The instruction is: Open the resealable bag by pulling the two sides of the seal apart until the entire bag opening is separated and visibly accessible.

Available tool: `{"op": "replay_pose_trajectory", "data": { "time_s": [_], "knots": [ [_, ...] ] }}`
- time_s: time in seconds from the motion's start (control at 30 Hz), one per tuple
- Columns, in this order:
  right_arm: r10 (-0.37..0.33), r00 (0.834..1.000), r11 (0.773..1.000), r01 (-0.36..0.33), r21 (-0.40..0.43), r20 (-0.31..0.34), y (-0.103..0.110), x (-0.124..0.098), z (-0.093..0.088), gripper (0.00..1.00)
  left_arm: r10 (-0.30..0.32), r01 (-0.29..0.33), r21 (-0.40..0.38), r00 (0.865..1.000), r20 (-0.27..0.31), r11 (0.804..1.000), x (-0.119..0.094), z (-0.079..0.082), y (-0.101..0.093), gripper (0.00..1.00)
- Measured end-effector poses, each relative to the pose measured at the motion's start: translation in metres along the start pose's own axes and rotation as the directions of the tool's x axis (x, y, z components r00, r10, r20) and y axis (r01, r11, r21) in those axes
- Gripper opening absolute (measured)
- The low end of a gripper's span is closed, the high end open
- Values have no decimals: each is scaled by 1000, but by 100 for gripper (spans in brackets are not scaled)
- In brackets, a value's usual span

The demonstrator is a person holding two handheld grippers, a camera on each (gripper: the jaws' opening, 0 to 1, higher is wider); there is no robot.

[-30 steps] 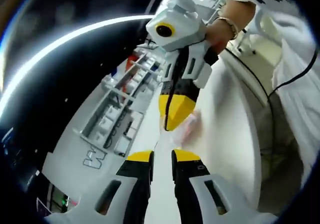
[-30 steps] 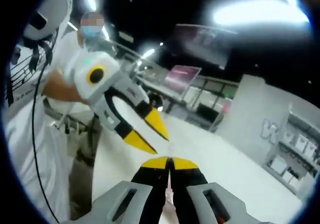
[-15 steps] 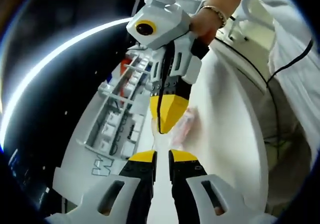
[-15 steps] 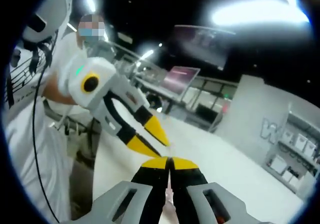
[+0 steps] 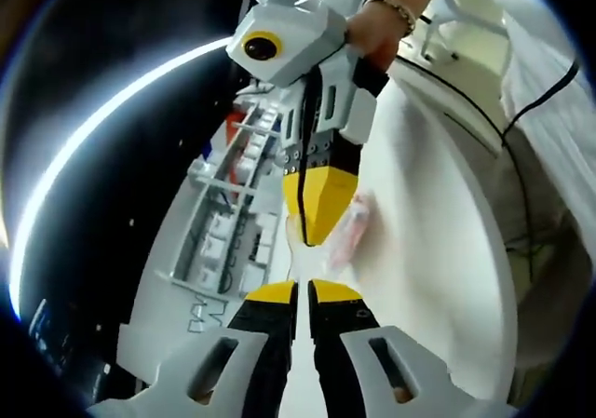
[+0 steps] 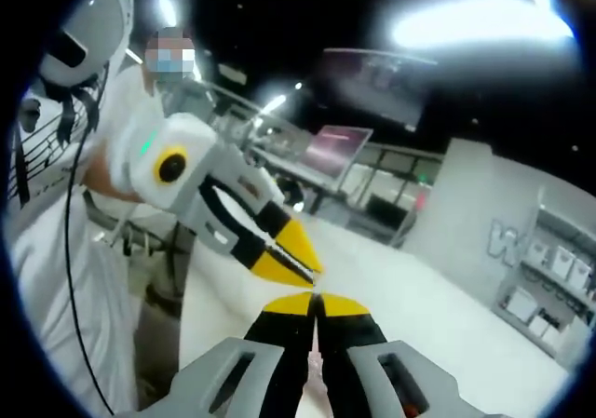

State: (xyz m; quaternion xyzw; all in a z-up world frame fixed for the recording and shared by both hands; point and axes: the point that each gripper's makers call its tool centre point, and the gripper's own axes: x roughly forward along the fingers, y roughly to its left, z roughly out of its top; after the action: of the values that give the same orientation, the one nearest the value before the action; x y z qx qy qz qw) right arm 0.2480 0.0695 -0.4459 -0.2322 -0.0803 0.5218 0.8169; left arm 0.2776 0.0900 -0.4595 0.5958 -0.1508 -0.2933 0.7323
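Two grippers meet tip to tip, and the bag hangs in the small space between them. In the left gripper view, the left gripper [image 5: 304, 292] comes up from the bottom with its yellow tips pressed nearly together, and a thin clear edge of the resealable bag [image 5: 348, 235] runs up out of them. The right gripper [image 5: 315, 215] comes down from the top, held by a hand [image 5: 374, 29], and its yellow tips look closed too, right on the bag's top edge. So each gripper seems to pinch one side of the seal (I judge this from how the tips sit, since the clear plastic is hard to see).

In the right gripper view, the right gripper [image 6: 317, 304] has its tips pressed shut on a thin pale strip, and the left gripper [image 6: 296, 256] points at it from the upper left, very near.

That closeness matters for the next pull: the seal lies straight between the tips, so the pull should go away from each other.

Most of the bag is clear and soft, with something pinkish inside. It droops toward the white table [image 5: 428, 241] just beside the right gripper's tips. I cannot tell if the seal has begun to part.
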Motion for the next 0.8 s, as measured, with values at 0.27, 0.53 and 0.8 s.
{"op": "replay_pose_trajectory", "data": {
  "time_s": [0.27, 0.53, 0.8],
  "knots": [
    [3, 1000, 1000, -3, 19, -6, 1, -1, -1, 0, 8, -8, 26, 1000, -4, 1000, -3, 1, 9, 1],
    [-5, 999, 993, 1, 117, 37, -2, -16, 16, 2, 0, 1, 48, 1000, -19, 999, -3, -1, 9, 1],
    [85, 996, 980, -78, 181, -30, -7, -4, 31, 4, -12, 12, 131, 1000, -2, 991, -1, 8, 9, 1]
  ]
}}
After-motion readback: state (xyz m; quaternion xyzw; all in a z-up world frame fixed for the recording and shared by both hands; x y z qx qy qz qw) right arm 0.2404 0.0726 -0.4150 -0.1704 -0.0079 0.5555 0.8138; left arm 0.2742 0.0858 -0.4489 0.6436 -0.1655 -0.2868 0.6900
